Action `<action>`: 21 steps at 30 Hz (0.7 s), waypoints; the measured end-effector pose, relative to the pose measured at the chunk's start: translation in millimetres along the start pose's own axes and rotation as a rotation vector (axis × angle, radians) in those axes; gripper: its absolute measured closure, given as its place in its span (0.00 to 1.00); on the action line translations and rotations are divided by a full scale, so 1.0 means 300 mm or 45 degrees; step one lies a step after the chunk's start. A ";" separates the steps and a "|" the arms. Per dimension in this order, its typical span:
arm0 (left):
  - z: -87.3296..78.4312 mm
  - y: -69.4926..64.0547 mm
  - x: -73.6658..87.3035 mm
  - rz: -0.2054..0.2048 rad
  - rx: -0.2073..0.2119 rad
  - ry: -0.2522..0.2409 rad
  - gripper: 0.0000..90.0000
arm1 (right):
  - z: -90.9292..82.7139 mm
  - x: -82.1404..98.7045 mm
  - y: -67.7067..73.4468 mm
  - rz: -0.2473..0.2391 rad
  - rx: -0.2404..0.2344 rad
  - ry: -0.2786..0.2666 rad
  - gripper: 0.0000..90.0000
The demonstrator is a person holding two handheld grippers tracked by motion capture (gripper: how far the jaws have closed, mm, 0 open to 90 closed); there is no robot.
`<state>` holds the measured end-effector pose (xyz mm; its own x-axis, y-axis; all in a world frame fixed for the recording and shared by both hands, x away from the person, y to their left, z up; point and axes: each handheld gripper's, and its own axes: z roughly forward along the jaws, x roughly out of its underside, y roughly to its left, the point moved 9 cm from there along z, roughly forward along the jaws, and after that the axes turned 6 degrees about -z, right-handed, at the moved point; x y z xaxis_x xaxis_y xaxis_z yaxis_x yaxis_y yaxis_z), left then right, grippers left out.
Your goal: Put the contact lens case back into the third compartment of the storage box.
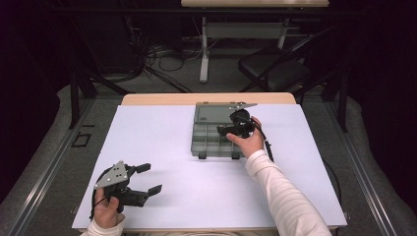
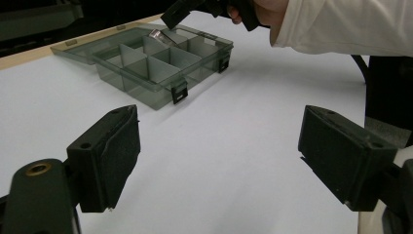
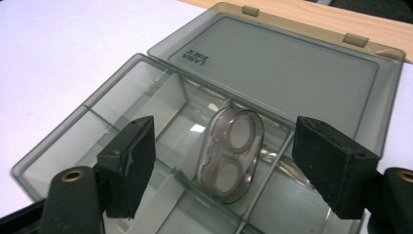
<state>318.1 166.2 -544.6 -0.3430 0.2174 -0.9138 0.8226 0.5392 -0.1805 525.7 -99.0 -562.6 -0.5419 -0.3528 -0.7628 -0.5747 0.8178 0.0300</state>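
A smoky grey compartment box (image 1: 209,142) lies open on the white sheet, its lid (image 3: 277,63) laid flat behind it. A small clear oval case (image 3: 231,153) with two round discs leans on a divider in a middle compartment; it is also visible in the left gripper view (image 2: 160,35). My right gripper (image 3: 226,131) hovers open just above it, jaws either side, not touching. It hangs over the box's right half (image 1: 226,130). My left gripper (image 1: 150,178) rests open at the near left, holding nothing (image 2: 219,156), aimed at the box (image 2: 146,68).
The white sheet (image 1: 167,142) covers a wooden table whose far edge (image 1: 162,99) shows. Beyond it stand a dark chair (image 1: 273,69) and another table's leg (image 1: 204,49). A cable (image 1: 268,147) trails from the right gripper along the sleeve.
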 end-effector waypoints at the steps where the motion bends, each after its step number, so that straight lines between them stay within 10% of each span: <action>1: 0.001 0.001 0.000 0.002 -0.002 0.000 0.18 | -0.001 0.000 0.002 0.001 0.001 0.000 0.25; 21: 0.003 0.001 0.003 0.004 -0.003 0.011 0.18 | -0.111 0.034 0.114 -0.001 -0.024 0.003 0.16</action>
<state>318.4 165.7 -545.9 -0.3441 0.2261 -0.9113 0.8225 0.5406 -0.1765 480.3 -89.7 -547.9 -0.5429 -0.3548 -0.7611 -0.5868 0.8086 0.0416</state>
